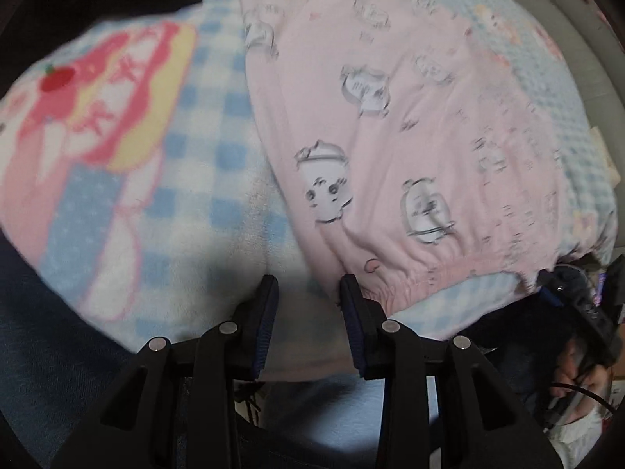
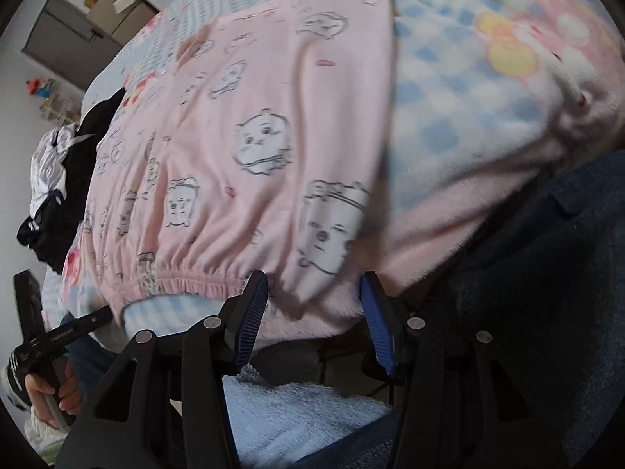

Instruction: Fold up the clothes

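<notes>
Pink pyjama bottoms (image 1: 390, 125) printed with cartoon faces lie flat on a blue checked blanket (image 1: 218, 125). Their gathered elastic waistband (image 2: 187, 285) faces me at the near edge. My left gripper (image 1: 308, 297) stands open at the waistband's left corner, its right pad (image 1: 349, 301) touching the cloth. At the opposite corner my right gripper (image 2: 312, 297) is open too, and a flap of pink fabric (image 2: 297, 297) hangs between its fingers. Neither is closed on the garment.
A pile of dark and white clothes (image 2: 70, 164) lies at the bed's far left. A light blue towel (image 2: 297, 406) sits below the right gripper, dark denim (image 2: 547, 293) to its right. A hand (image 2: 50, 391) grips the other tool. A grey cabinet (image 2: 70, 39) stands behind.
</notes>
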Available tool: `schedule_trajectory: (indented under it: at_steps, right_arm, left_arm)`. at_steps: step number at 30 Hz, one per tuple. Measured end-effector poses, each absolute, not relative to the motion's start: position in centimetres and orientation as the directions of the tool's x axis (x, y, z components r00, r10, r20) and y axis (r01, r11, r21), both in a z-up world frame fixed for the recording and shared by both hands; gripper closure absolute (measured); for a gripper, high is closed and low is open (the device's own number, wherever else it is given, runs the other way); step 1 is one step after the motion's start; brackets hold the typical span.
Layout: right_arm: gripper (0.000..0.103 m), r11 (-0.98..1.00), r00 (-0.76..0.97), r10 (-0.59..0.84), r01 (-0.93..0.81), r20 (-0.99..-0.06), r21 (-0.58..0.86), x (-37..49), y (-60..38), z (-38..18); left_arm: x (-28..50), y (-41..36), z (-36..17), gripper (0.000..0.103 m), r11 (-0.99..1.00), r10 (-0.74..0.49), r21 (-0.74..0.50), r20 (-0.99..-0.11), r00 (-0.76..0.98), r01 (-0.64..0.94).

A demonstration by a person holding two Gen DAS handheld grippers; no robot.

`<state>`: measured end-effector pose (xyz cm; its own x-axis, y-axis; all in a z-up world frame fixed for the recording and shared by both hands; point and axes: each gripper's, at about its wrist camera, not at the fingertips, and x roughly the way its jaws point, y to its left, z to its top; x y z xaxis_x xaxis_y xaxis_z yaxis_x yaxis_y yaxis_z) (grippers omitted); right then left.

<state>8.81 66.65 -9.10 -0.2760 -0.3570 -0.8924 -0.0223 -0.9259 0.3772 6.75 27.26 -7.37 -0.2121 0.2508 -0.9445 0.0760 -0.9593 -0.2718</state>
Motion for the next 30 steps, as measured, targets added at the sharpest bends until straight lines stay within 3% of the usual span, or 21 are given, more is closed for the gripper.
schedule_trajectory:
  at_steps: [5,8,11,17,22,30]
  right_arm:
    - [0.047,-0.895,-0.273,-0.420,-0.030,-0.866,0.444,8.6,67.7,-9.5]
    - [0.083,-0.897,-0.279,-0.429,0.022,-0.859,0.441,8.2,66.6,-9.6]
    - [0.090,-0.904,-0.311,-0.413,0.029,-0.856,0.426,7.9,65.3,-8.8]
    - [0.092,-0.905,-0.363,-0.423,0.113,-0.830,0.411,6.9,64.6,-3.7]
    - [0.092,-0.949,-0.366,-0.295,0.216,-0.883,0.228,5.5,61.7,-0.3]
    - [0.092,-0.931,-0.312,-0.359,0.189,-0.880,0.312,7.2,62.7,-2.6]
  left_arm:
    - [6.5,29.2,-3.2,0.068,-0.915,0.394,-0.399,-0.844,-0.362,-0.066]
    - [5.7,31.3,-4.3,0.068,-0.883,0.467,-0.454,-0.820,-0.329,-0.121]
    - [5.7,32.5,-5.6,0.068,-0.875,0.483,-0.466,-0.826,-0.291,-0.131]
    - [6.4,33.1,-7.5,0.068,-0.883,0.469,-0.453,-0.852,-0.233,-0.125]
    - [6.6,32.9,-8.2,0.068,-0.883,0.470,-0.457,-0.855,-0.217,-0.111]
    - [6.6,33.1,-8.6,0.064,-0.872,0.489,-0.473,-0.845,-0.217,-0.123]
